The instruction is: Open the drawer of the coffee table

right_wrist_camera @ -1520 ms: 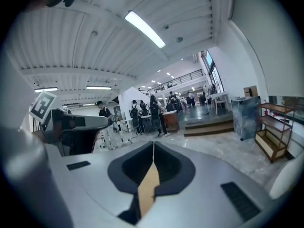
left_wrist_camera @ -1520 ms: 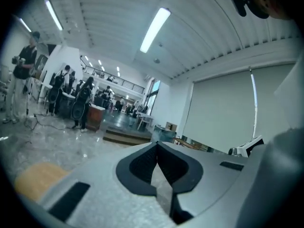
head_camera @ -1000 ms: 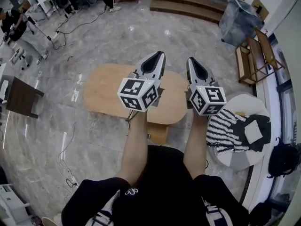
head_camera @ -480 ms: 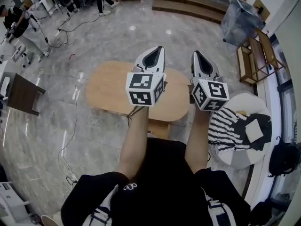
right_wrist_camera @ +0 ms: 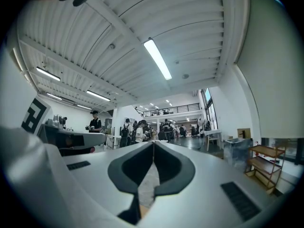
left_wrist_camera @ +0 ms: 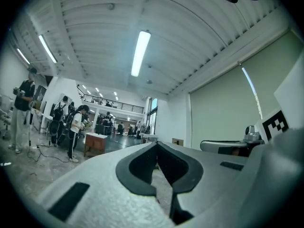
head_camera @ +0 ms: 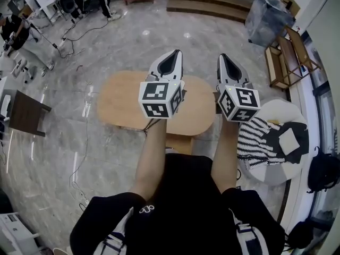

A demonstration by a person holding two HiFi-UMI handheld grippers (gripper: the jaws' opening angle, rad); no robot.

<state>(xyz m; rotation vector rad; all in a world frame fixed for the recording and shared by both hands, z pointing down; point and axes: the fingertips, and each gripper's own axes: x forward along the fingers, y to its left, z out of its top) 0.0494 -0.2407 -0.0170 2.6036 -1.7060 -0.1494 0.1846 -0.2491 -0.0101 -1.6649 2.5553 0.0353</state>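
A low oval wooden coffee table stands on the marble floor below me in the head view. Part of its underside box, likely the drawer, shows at its near edge between my forearms. My left gripper is held high above the table's middle, level, jaws shut and empty. Beside it, my right gripper hovers over the table's right end, also shut with nothing held. In the left gripper view my left gripper points across the hall; in the right gripper view my right gripper does the same. Neither touches the table.
A round white seat with striped and black cloth sits at the right. A wooden rack and a grey bin stand far right. A dark side table is at the left. Cables and people occupy the far left; steps lie ahead.
Both grippers have drifted slightly up in the picture; the left one has rolled a little. Jaws stay shut.
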